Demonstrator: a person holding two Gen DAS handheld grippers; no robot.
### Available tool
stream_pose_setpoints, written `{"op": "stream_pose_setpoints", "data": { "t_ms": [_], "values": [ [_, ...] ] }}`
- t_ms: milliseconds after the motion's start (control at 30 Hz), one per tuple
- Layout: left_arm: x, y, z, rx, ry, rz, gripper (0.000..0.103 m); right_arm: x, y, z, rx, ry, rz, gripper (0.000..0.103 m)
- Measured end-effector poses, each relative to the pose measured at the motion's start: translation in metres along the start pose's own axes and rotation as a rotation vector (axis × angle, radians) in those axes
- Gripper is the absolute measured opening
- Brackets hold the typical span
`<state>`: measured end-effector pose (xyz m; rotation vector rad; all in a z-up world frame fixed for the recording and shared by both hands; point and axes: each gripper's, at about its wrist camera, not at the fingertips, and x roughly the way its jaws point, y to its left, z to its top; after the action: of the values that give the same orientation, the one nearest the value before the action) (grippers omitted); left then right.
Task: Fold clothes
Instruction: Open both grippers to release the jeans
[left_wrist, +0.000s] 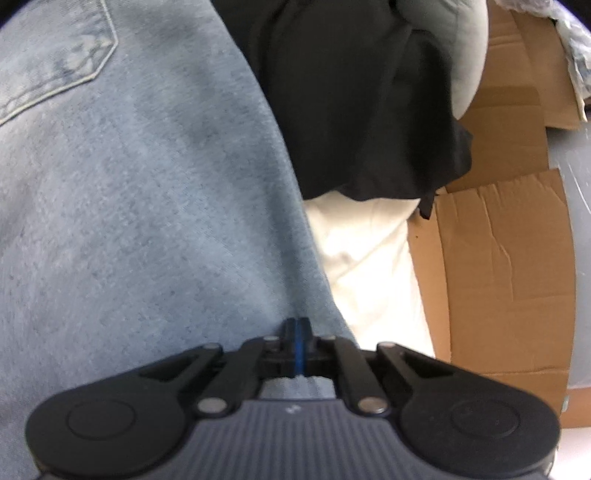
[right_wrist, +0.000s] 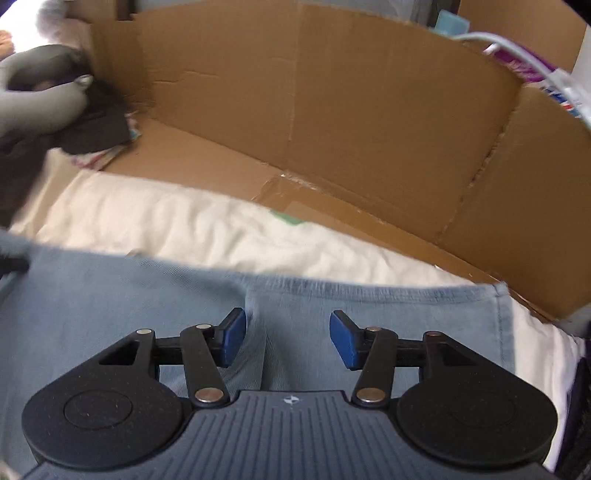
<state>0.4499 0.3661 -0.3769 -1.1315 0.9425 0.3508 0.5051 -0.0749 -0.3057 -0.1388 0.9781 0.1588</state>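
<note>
Left hand-held gripper (left_wrist: 295, 341): clenched, blue pads pressed together at the jeans' right edge; whether denim is pinched between them I cannot tell.
Right hand-held gripper (right_wrist: 287, 338): released, pads wide apart, hovering just over the jeans.
Jeans (right_wrist: 147, 314): spread on the cream sheet (right_wrist: 166, 221), near the cardboard box (right_wrist: 332, 110).
Progress: seemingly early or mid-fold; no finished fold shows.
Long axis: runs from the gripped edge toward the back pocket (left_wrist: 51, 55).
Beyond the jeans: black garment (left_wrist: 351, 103), unfolded.
</note>
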Motion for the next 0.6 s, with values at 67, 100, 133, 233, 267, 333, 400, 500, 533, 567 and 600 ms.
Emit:
{"op": "stream_pose_setpoints", "data": {
  "t_ms": [67, 100, 133, 233, 267, 333, 400, 500, 533, 567, 600],
  "values": [
    [-0.004, 0.002, -0.001, 0.014, 0.010, -0.012, 0.004, -0.011, 0.005, -0.010, -0.028, -0.010, -0.006, 0.057],
    [-0.007, 0.003, -0.003, 0.026, 0.015, -0.014, 0.006, -0.015, 0.007, -0.014, -0.034, -0.018, -0.015, 0.057],
    [-0.011, 0.004, -0.005, 0.037, 0.020, -0.019, 0.010, -0.019, 0.009, -0.017, -0.022, -0.014, -0.015, 0.057],
    [-0.023, 0.012, -0.012, 0.060, 0.032, -0.043, 0.016, -0.030, 0.013, -0.029, 0.034, -0.007, 0.001, 0.057],
    [-0.027, 0.015, -0.015, 0.064, 0.037, -0.050, 0.016, -0.035, 0.017, -0.034, 0.056, -0.006, 0.012, 0.057],
    [-0.034, 0.021, -0.019, 0.079, 0.045, -0.053, 0.019, -0.042, 0.031, -0.046, 0.051, -0.008, 0.024, 0.056],
    [-0.040, 0.027, -0.024, 0.098, 0.050, -0.047, 0.022, -0.047, 0.046, -0.058, 0.036, -0.003, 0.041, 0.056],
    [-0.049, 0.036, -0.031, 0.116, 0.052, -0.048, 0.022, -0.051, 0.073, -0.072, 0.013, 0.008, 0.073, 0.056],
    [-0.052, 0.038, -0.033, 0.119, 0.051, -0.051, 0.023, -0.052, 0.081, -0.075, 0.009, 0.010, 0.079, 0.056],
    [-0.054, 0.040, -0.035, 0.125, 0.052, -0.052, 0.023, -0.053, 0.089, -0.077, 0.006, 0.011, 0.085, 0.056],
    [-0.057, 0.040, -0.036, 0.131, 0.053, -0.053, 0.023, -0.054, 0.096, -0.080, 0.005, 0.015, 0.091, 0.055]
  ]
}}
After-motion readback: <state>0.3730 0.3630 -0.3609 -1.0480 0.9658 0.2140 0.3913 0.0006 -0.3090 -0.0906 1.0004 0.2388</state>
